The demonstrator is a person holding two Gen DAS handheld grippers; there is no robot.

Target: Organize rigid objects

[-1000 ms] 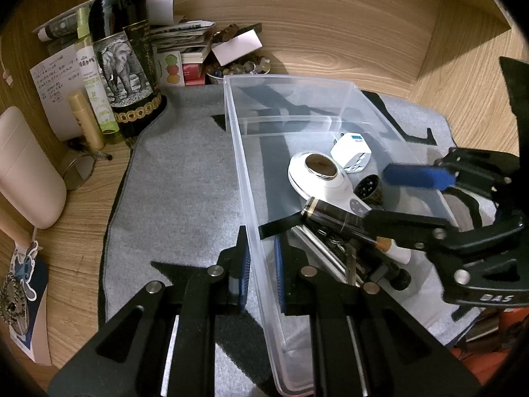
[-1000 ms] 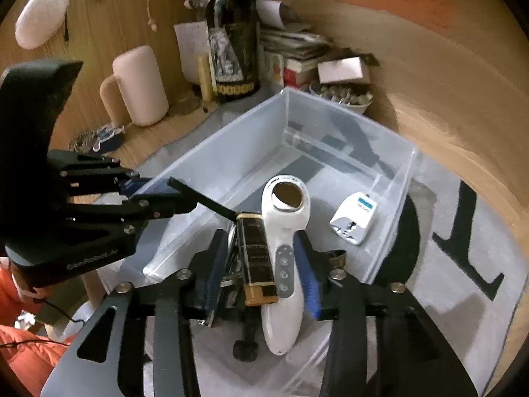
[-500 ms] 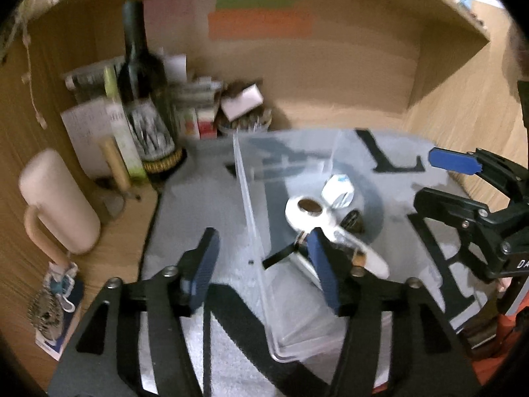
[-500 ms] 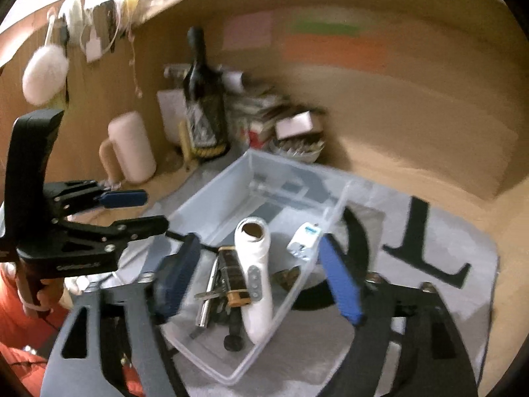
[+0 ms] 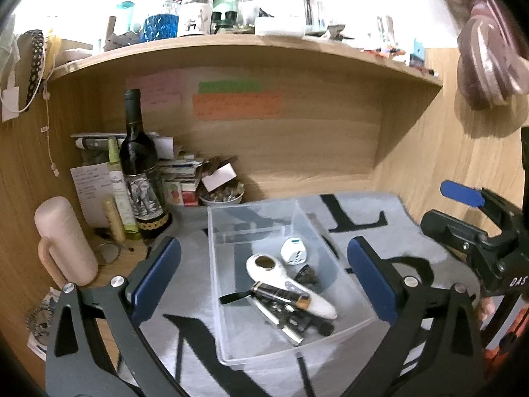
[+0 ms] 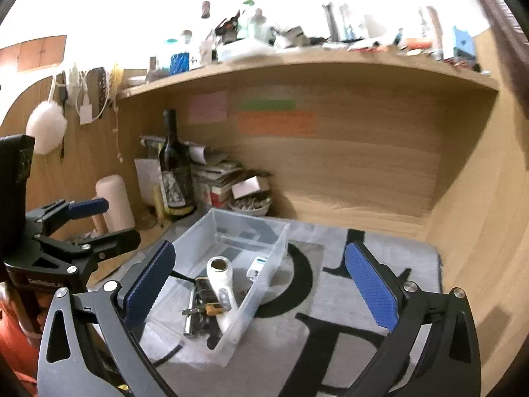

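A clear plastic bin [image 5: 218,284] [image 6: 264,284] stands on the grey mat. In it lie a white handheld device [image 5: 284,278] [image 6: 223,284], a black-and-gold tube [image 5: 281,296] [image 6: 206,296], a white plug adapter [image 5: 294,253] [image 6: 256,266] and several small metal pieces. My left gripper [image 5: 264,278] is open and empty, held above and in front of the bin; it also shows at the left of the right wrist view [image 6: 102,221]. My right gripper [image 6: 261,284] is open and empty, above the bin; it shows at the right of the left wrist view [image 5: 463,211].
A dark wine bottle [image 5: 140,172] [image 6: 175,178], a pink cylinder [image 5: 64,241], papers and a bowl of small items [image 5: 221,195] crowd the back left corner. Wooden walls enclose the desk. A cluttered shelf [image 5: 231,38] runs overhead.
Both grippers have opened wide and pulled back and up from the bin. The left one let go of the bin's wall. The items stay in the bin.
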